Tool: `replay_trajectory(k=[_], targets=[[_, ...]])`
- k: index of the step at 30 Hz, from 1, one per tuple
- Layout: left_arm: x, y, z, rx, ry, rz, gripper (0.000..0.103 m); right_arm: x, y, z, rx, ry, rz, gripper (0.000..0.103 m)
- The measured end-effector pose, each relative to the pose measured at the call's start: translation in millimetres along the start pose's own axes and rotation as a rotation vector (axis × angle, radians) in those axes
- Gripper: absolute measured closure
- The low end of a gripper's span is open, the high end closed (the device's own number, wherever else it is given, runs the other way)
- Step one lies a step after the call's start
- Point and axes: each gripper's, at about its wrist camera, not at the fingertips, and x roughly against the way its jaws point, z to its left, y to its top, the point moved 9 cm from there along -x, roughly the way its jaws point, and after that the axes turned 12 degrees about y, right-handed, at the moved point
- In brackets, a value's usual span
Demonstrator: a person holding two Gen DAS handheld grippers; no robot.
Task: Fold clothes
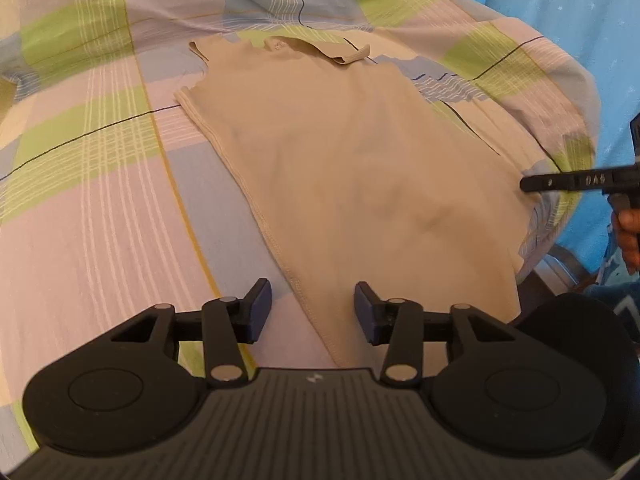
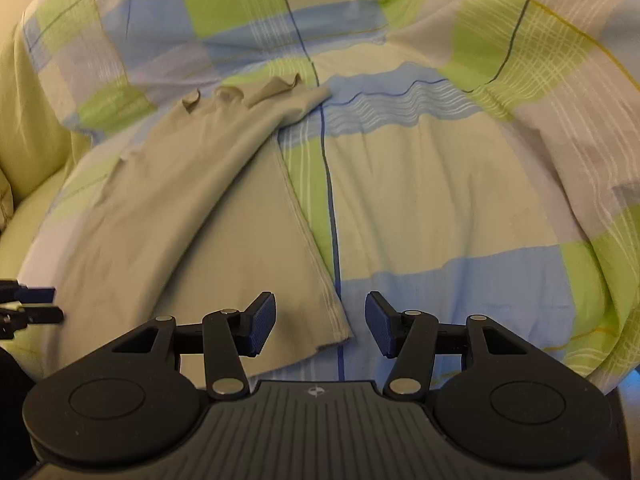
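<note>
A bed fills both views, covered by a checked sheet [image 1: 100, 168] in green, blue, lilac and cream, rumpled toward the far end. Past its right edge in my left view hangs a blue curtain [image 1: 560, 8] with small pale marks.

A beige top [image 1: 340, 168] lies flat on the sheet, neck end away from me, stitched hem running toward my left gripper [image 1: 313, 312]. That gripper's jaws stand open over the near hem, holding nothing. My right gripper [image 2: 320, 324] is open too, empty, its jaws straddling the top's near corner, one sleeve or side folded diagonally across the body.

In the left view the right gripper's black finger [image 1: 568, 182] reaches in by the top's right edge; it bears raised letters I cannot read surely. A hand [image 1: 628, 232] behind it is cut off by the frame. A small emblem on each gripper body is too small to make out.
</note>
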Motion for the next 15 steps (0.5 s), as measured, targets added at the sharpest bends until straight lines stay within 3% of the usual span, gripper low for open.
replay_trajectory(k=[1,2,5,9,12,15], targets=[[-1.4,1.1,-0.4,0.001,-0.001,-0.001,0.103,-2.2,2.3,1.2,-0.001,-0.002,-0.003,0.068],[-2.9,2.5,-0.4,0.005,-0.003,-0.001,0.103,-4.3,4.5,2.3,-0.003,-0.003,-0.006,0.1],[3.6,10.1,11.5,0.044,0.006,-0.023,0.103,1.2,13.7,3.6,-0.011,-0.012,-0.024,0.102],[41.5,22.7,40.8,0.068,0.077,-0.094,0.103,41.5,20.4,7.9,0.003,-0.114,-0.083,0.103],[59.4,20.0,52.7,0.072,0.08,-0.077,0.103,57.7,1.1,15.3,-0.018,-0.151,-0.05,0.103],[48.1,1.5,41.4,0.023,0.039,0.033,0.103,54.7,-23.6,15.4,-0.04,-0.169,0.033,0.103]])
